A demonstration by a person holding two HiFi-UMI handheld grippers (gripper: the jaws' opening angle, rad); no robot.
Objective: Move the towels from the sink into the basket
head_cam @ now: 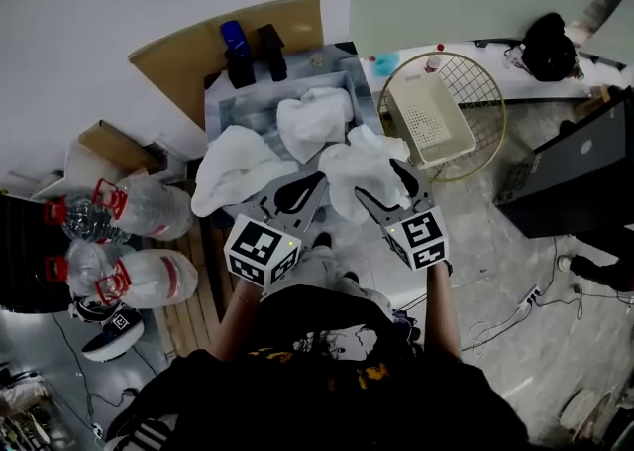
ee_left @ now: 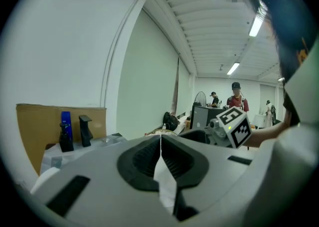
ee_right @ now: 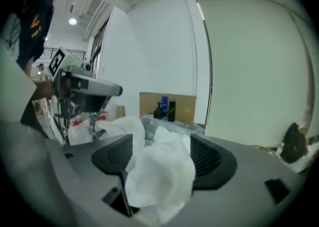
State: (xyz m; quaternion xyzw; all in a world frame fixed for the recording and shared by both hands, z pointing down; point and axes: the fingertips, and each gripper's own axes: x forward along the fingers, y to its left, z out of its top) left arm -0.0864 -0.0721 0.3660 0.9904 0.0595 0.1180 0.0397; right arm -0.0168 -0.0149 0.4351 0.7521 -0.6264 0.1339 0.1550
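The basket [head_cam: 428,122] at upper right looks empty, so everything remains. The left claw [head_cam: 317,182] is clenched on the left towel [head_cam: 238,169]. The right claw [head_cam: 377,179] is released, wide around the middle towel [head_cam: 359,157]. A third towel [head_cam: 312,117] lies in the sink [head_cam: 238,107].

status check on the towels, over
Left gripper shut on a thin fold of white towel cloth. Right gripper open, crumpled white towel loose between its jaws. Cream plastic basket empty; bunched white towel in grey sink.
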